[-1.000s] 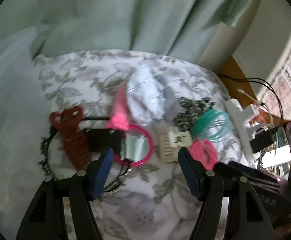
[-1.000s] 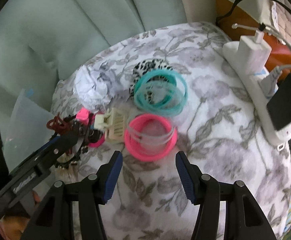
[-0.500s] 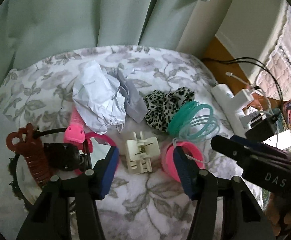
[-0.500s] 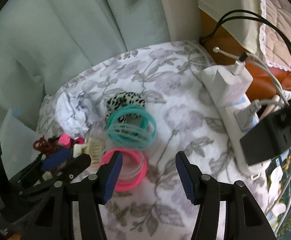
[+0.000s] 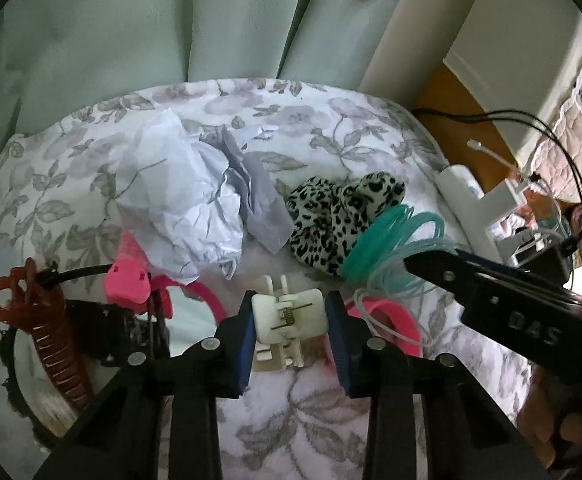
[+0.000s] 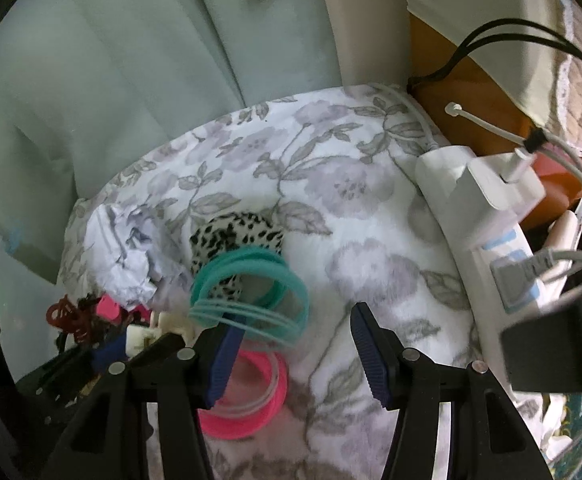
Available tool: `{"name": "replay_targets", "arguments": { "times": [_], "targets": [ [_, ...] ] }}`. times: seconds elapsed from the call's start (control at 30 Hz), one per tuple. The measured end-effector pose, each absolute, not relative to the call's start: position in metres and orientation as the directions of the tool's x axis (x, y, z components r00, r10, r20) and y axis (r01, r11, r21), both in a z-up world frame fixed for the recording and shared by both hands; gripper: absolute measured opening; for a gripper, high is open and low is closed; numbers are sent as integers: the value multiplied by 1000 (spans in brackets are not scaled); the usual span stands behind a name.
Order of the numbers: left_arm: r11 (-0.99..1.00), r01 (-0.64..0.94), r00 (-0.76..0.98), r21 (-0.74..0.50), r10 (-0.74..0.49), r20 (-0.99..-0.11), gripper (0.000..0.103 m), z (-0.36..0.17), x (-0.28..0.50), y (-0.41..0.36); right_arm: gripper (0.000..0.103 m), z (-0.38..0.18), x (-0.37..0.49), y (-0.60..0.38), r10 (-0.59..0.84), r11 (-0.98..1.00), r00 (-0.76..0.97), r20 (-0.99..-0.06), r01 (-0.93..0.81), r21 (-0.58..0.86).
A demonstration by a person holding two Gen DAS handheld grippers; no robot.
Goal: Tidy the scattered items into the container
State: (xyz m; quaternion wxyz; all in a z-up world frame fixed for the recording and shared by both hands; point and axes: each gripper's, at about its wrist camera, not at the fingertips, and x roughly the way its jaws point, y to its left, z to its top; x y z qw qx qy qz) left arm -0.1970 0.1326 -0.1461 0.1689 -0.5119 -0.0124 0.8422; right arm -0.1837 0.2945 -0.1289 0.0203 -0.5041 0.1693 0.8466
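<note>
Left gripper: jaws closing around the white hair clip, bottom centre | Right gripper: closing, one finger inside the teal bracelets, nothing pinched | Risk: your clip may spring or twist free; bracelets may snag and drag.

Cream claw clip flat between blue fingers.

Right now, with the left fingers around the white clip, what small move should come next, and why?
Probably finish closing, then lift. The left gripper has the white clip between its blue fingers, which are closing and look to be at its sides. The clip lies on the floral cloth, close to the pink bands, so a straight lift should clear them.
</note>
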Motion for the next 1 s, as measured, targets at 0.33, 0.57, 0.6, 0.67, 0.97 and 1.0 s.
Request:
{"name": "replay_targets", "arguments": {
  "times": [0.33, 0.57, 0.6, 0.67, 0.97, 1.0],
  "targets": [
    [-946, -258, -410, -194, 289, -865, 33, -149, -201, 133, 19, -131, -192, 297, -139, -919, -505, -852, -254, 301],
    [-951, -247, -413, -187, 278, -867, 33, -143, -190, 129, 12, -108, -177, 306, -103, -905, -563, -820, -289, 312],
    [-951, -247, -417, -186, 278, -866, 33, -141, -187, 128, 12, -104, -173, 308, -101, -901, -577, -810, -294, 321],
    [-950, -251, -426, -187, 281, -860, 33, -136, -180, 127, 12, -93, -164, 313, -98, -890, -607, -789, -301, 342],
    [-949, -254, -449, -189, 289, -846, 33, -114, -150, 130, 12, -50, -119, 328, -84, -868, -700, -709, -298, 397],
    [-948, -256, -454, -190, 292, -842, 33, -110, -147, 130, 12, -44, -114, 329, -84, -867, -710, -700, -294, 402]
  ]
}}
